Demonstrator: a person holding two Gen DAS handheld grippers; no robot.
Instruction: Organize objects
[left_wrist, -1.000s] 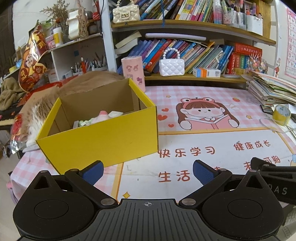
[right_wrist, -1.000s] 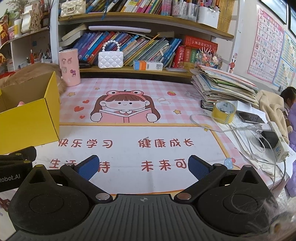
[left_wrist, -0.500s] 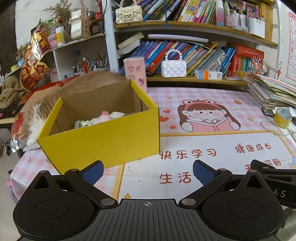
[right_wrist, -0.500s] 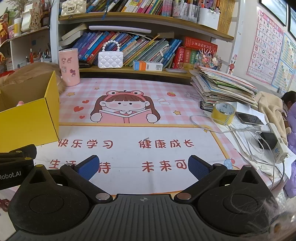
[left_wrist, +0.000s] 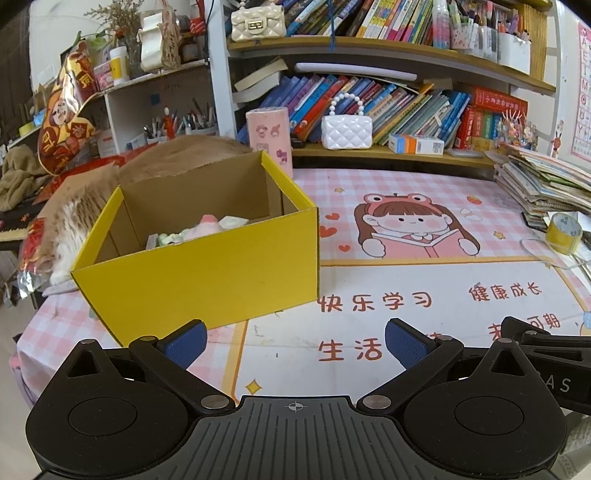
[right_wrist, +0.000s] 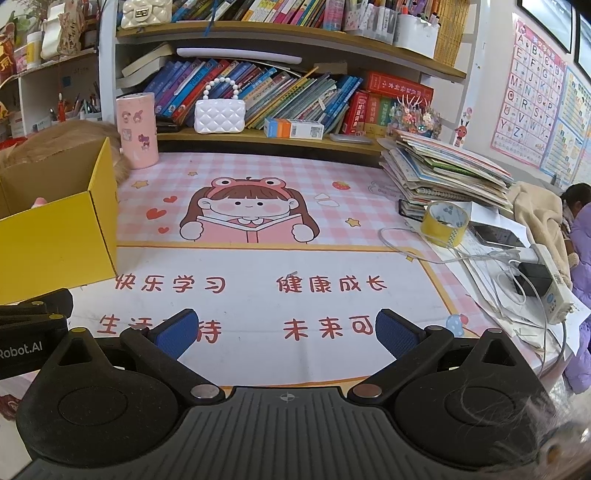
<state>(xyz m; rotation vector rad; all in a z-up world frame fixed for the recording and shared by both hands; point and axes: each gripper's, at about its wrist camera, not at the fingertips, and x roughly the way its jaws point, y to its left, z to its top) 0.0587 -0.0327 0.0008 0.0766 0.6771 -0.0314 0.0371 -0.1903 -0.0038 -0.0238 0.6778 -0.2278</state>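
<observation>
The open yellow cardboard box (left_wrist: 207, 258), with pale pink and white soft items (left_wrist: 201, 229) inside, stands on the pink cartoon-print table (left_wrist: 424, 295), unmoved from a second ago. Just in front of the box, the left hand-held gripper (left_wrist: 295, 341) hangs empty with its blue pads wide apart. To the right of the box, the right hand-held gripper (right_wrist: 286, 332) is likewise spread and empty; both views have barely shifted.

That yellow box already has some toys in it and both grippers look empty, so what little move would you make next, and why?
Probably swing the right gripper toward the yellow tape roll beside the book stack. Both it and the left gripper are open and hold nothing, the mat in front is bare, and the yellow box has room. The roll looks like the nearest loose thing.
</observation>
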